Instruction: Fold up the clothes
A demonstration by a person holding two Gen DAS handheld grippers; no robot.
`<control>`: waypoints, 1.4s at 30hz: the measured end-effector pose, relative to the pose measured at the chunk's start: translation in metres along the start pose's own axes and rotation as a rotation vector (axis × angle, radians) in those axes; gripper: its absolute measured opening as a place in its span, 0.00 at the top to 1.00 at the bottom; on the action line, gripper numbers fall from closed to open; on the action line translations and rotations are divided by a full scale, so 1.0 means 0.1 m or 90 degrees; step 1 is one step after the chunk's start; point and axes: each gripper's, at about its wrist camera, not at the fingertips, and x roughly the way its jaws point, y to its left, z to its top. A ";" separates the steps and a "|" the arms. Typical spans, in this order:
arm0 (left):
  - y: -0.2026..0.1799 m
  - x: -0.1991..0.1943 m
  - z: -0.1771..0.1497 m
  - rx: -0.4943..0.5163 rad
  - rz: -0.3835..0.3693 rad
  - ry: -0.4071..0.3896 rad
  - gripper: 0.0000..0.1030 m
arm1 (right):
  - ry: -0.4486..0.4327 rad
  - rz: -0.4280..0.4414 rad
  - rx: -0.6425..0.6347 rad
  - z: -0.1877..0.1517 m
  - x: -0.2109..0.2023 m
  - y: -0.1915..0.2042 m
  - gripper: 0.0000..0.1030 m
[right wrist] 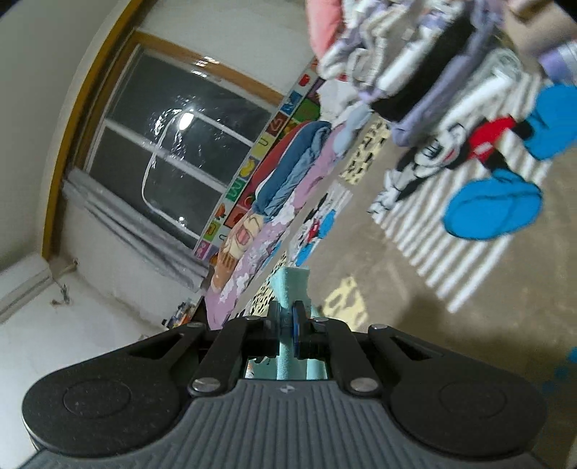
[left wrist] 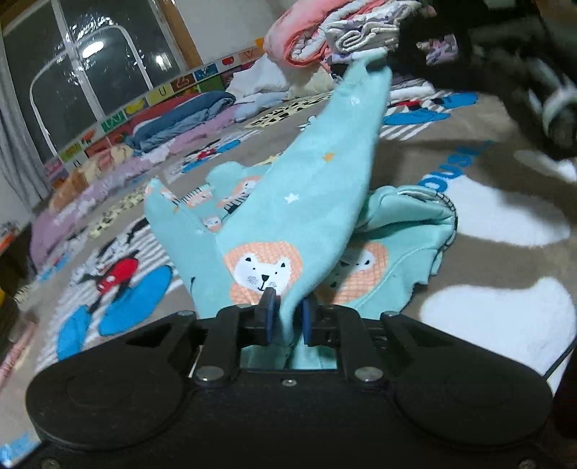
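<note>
A wide cartoon-printed blanket (left wrist: pixel 479 202), grey-brown with mouse figures and blue patches, covers the bed or floor where the work goes on; which it is I cannot tell. A dark window (right wrist: pixel 180 151) stands behind, a row of folded bedding (left wrist: pixel 180 119) runs along the far edge, and a stack of folded clothes (left wrist: pixel 346 32) sits at the back. The teal lion-print garment (left wrist: pixel 295 202) hangs lifted between both tools, its lower part bunched on the blanket. The left gripper (left wrist: pixel 287 317) has its jaws pinched on one edge near a lion face; the right gripper (right wrist: pixel 287 324) has its jaws closed on a narrow teal end. The step looks like stretching the garment to lay it flat: keeping both grips level and the cloth taut should avoid wrinkles.
</note>
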 end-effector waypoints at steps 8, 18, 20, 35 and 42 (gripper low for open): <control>0.82 -0.38 0.02 -0.212 -0.085 -0.088 0.71 | 0.006 0.028 0.036 -0.14 0.13 -0.62 0.92; 0.85 -0.14 -0.01 -0.241 -0.051 -0.060 0.73 | -0.009 0.086 0.054 -0.10 0.18 -0.66 0.92; 0.75 -0.06 -0.02 -0.227 -0.059 -0.040 0.73 | -0.018 0.107 0.053 -0.07 0.16 -0.62 0.92; 1.05 -0.03 0.00 -0.303 -0.026 -0.035 0.73 | 0.041 0.055 0.070 -0.08 0.26 -0.93 0.92; 1.30 0.47 0.46 -0.233 0.055 -0.001 0.73 | 0.060 0.052 0.069 -0.08 0.34 -0.95 0.92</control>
